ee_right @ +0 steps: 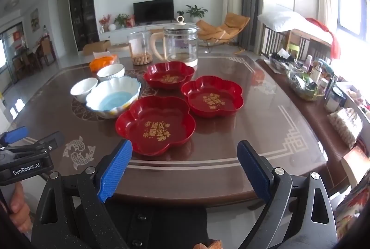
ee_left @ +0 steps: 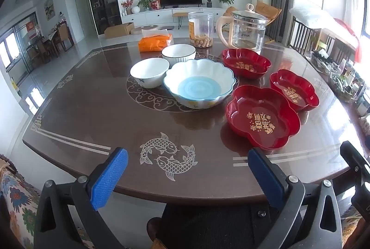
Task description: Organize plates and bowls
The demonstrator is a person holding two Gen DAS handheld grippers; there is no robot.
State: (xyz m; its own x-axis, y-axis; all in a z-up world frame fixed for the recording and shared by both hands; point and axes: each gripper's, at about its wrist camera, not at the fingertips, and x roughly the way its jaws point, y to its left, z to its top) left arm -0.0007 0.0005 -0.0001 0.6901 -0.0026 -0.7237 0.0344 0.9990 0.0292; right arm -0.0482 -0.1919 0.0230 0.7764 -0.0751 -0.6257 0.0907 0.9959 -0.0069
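Three red flower-shaped plates lie apart on the brown table [ee_left: 92,114]: a near one [ee_left: 262,117] [ee_right: 155,124], a right one [ee_left: 294,89] [ee_right: 212,95] and a far one [ee_left: 246,63] [ee_right: 168,74]. A large scalloped white bowl with a blue bottom [ee_left: 199,82] [ee_right: 113,96] stands left of them, with two small white bowls [ee_left: 149,72] [ee_left: 178,52] behind it. My left gripper [ee_left: 188,177] is open and empty over the near table edge. My right gripper [ee_right: 185,170] is open and empty, just short of the near red plate.
A glass kettle [ee_left: 247,31], a clear jar of snacks [ee_left: 200,29] and an orange tissue pack [ee_left: 155,42] stand at the table's far side. A cluttered side shelf [ee_right: 307,80] runs along the right. The left gripper also shows in the right wrist view [ee_right: 25,156].
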